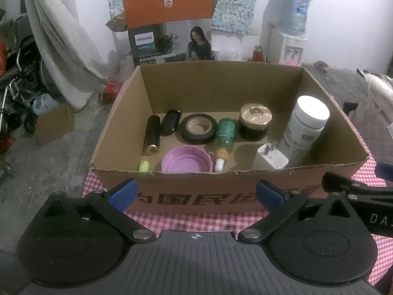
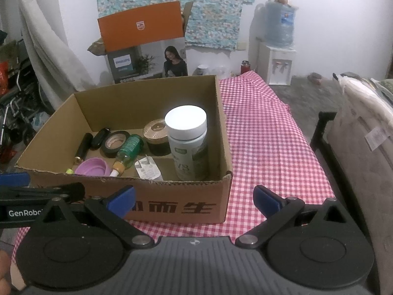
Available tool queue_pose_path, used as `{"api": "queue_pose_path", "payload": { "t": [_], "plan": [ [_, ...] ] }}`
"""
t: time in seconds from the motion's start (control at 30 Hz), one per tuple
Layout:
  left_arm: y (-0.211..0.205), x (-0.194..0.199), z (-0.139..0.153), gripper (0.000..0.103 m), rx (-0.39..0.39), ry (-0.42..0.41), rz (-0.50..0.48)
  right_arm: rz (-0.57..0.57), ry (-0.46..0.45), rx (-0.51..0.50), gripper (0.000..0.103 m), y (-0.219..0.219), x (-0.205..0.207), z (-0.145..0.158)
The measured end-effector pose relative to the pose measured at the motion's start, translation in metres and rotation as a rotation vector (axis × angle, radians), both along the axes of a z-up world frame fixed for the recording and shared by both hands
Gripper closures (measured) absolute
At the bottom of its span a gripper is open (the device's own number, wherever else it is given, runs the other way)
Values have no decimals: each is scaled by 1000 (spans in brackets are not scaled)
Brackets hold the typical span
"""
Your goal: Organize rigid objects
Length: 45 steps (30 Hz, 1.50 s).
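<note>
Nearest, the left gripper point(image 1: 196, 193) and right gripper point(image 2: 194, 200) hover in front of the cardboard box point(image 1: 221, 194), fingers point(image 1: 125, 190) spread wide and empty. The box sits on the red-checked surface point(image 2: 270, 147). Along its near wall lie a purple lid point(image 1: 186, 159), a dropper bottle point(image 1: 223, 137) and a white charger point(image 1: 272, 158); a white-capped bottle point(image 1: 307, 125) stands at the right. Farther back: a black cylinder point(image 1: 152, 135), a tape roll point(image 1: 199, 129) and a gold-lidded jar point(image 1: 255, 121)
</note>
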<state>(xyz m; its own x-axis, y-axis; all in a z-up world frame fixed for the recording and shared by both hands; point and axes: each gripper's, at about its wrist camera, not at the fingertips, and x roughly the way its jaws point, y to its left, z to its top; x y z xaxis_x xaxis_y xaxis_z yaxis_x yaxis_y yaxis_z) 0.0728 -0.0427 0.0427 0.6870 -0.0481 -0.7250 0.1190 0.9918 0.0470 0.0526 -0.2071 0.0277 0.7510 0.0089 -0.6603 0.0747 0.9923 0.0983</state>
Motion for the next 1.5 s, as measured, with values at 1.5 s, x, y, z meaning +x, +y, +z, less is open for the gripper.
{"api": "queue_pose_path", "payload": {
  "t": [1.5],
  "plan": [
    [2, 0, -5, 0, 7, 31, -4, -10, 27, 6, 0, -2, -1, -6]
  ]
}}
